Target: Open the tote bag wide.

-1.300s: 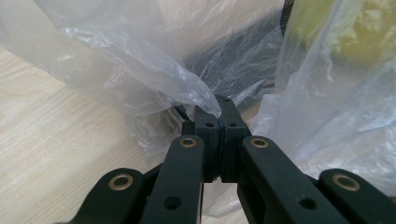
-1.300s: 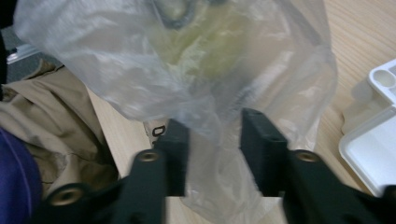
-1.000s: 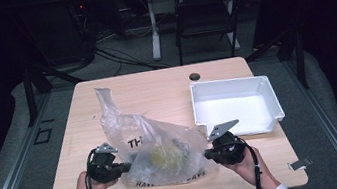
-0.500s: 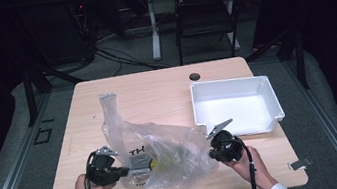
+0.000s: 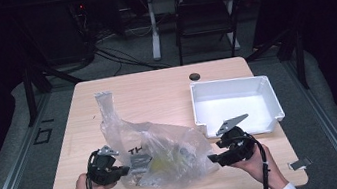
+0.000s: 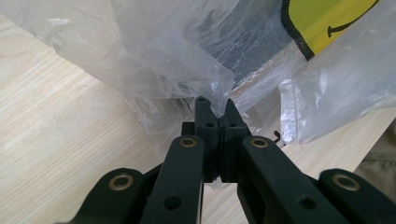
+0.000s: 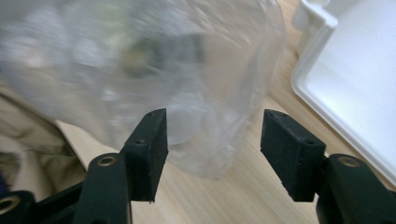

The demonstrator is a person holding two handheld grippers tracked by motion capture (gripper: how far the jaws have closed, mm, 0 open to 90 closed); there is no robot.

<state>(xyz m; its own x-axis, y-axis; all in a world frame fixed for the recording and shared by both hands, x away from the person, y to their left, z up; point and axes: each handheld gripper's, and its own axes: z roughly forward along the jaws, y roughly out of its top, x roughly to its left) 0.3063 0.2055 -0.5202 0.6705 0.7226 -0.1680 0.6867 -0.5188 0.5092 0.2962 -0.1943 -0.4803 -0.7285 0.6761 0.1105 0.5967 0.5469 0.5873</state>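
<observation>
Near edge of desk (image 5: 155, 84): left gripper (image 6: 215, 108) clamped on a fold of the clear plastic bag (image 5: 157, 151), which lies crumpled at near centre with yellow and dark contents inside. Right gripper (image 7: 212, 135) has just been opening; jaws stand apart, bag end between them, pads off it. Farther right: white tray (image 5: 228, 85).

From above my side, one camera looks forward and down on the pale wooden surface (image 5: 156, 91); both tongs' cameras sit close against the crumpled clear plastic bag (image 5: 165, 150), shared by all.
</observation>
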